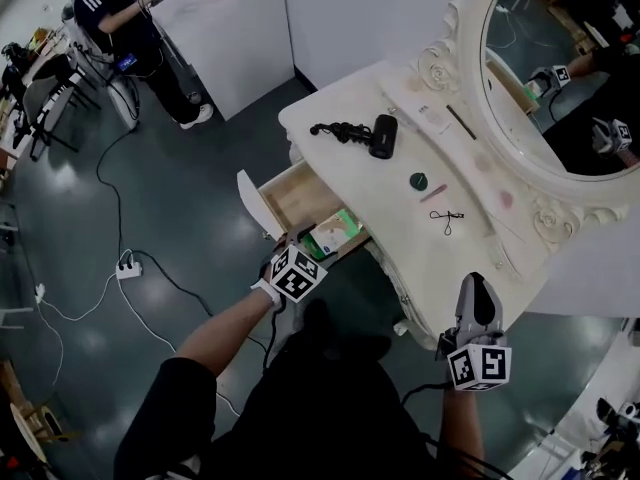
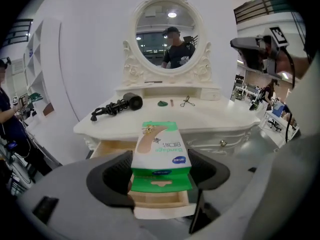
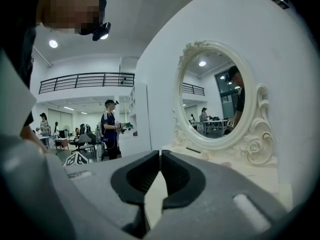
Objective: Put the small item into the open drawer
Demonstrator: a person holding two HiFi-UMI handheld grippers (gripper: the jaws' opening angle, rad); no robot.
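Bandage box point(image 2: 159, 151) is being gripped across its width by the widely spread left gripper point(image 2: 161, 170), long axis pointing toward the dresser point(image 1: 345, 100) | open drawer point(image 1: 298, 196) is being approached, just below and ahead | right gripper point(image 3: 160, 176) is being held closed, empty, farther away.

A: What lies in front of the mirror point(image 1: 560, 68)?
B: Facing it, a black hair dryer point(image 1: 384, 136) sits to the left. A green round piece point(image 1: 419, 180), pink stick point(image 1: 433, 195) and thin wire tool point(image 1: 447, 217) lie nearer its middle.
A: And far from the mirror?
B: A power strip point(image 1: 128, 266) on the floor, and a person point(image 1: 125, 18) standing.
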